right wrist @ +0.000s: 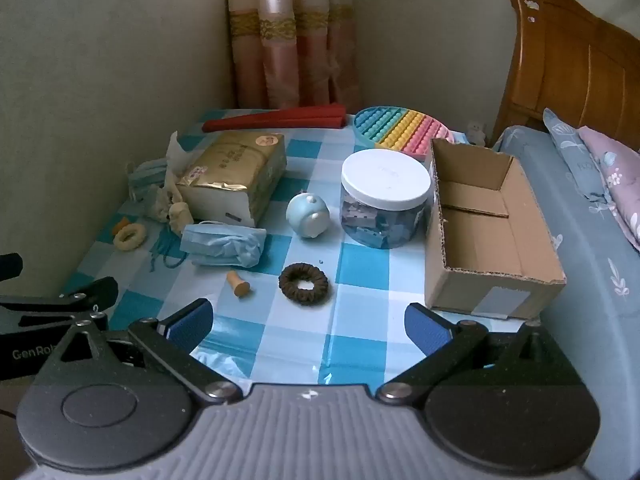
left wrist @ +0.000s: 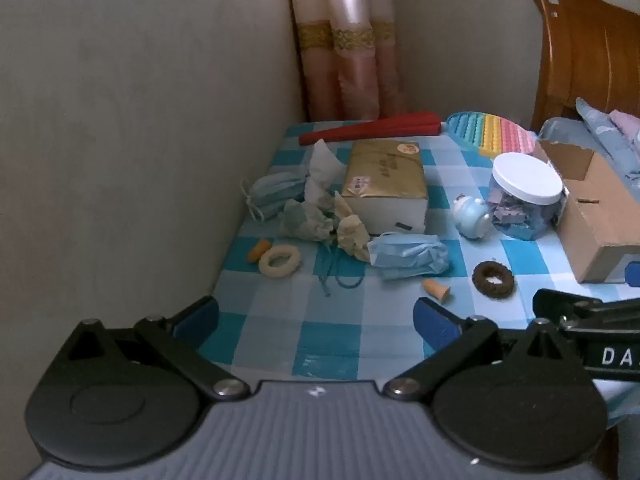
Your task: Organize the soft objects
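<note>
We cannot make out the crumpled scraps (left wrist: 308,220) left of the gold tissue pack (left wrist: 384,184); the far blue mask (left wrist: 272,194) is half hidden behind them in the right view. The cardboard box (right wrist: 492,240) is cut off at the left view's right edge. Both sets of fingers are spread wide and empty above the near edge of the checked desk (right wrist: 312,328). Beyond the left gripper (left wrist: 316,316) lie the near mask (left wrist: 408,256), an orange earplug (left wrist: 436,290) and a cream ring (left wrist: 279,261). The brown scrunchie (right wrist: 303,282) lies on the desk just beyond the right gripper (right wrist: 308,316), between its fingers, untouched.
</note>
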A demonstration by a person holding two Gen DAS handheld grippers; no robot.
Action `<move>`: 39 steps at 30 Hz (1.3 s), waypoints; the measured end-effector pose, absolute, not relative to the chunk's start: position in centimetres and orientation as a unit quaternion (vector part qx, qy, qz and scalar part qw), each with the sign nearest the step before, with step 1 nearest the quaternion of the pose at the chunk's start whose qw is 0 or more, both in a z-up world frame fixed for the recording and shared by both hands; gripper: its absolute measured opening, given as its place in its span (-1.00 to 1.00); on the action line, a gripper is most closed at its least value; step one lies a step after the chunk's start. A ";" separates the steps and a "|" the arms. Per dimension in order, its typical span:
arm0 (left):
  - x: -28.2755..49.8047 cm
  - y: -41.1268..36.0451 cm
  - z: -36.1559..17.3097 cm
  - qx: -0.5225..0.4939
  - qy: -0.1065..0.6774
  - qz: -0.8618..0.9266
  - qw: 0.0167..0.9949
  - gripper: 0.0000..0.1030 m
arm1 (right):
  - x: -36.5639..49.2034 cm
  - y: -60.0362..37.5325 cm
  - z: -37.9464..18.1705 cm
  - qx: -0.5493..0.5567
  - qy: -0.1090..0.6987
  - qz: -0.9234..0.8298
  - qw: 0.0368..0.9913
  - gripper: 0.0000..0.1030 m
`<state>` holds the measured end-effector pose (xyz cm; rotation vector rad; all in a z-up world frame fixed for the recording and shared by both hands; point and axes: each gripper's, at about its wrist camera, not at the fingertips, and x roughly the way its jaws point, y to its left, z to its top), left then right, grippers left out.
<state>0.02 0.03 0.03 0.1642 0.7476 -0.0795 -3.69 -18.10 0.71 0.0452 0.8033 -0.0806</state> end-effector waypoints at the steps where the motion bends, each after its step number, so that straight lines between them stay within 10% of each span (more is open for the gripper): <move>1: 0.0 0.1 0.1 0.074 0.366 -0.042 0.927 0.99 | -3.7 -18.1 0.7 0.022 0.392 -0.040 0.919 1.00; 39: -0.4 -0.2 0.7 0.067 0.359 -0.048 0.930 0.99 | -3.9 -18.2 1.2 0.016 0.385 -0.041 0.922 1.00</move>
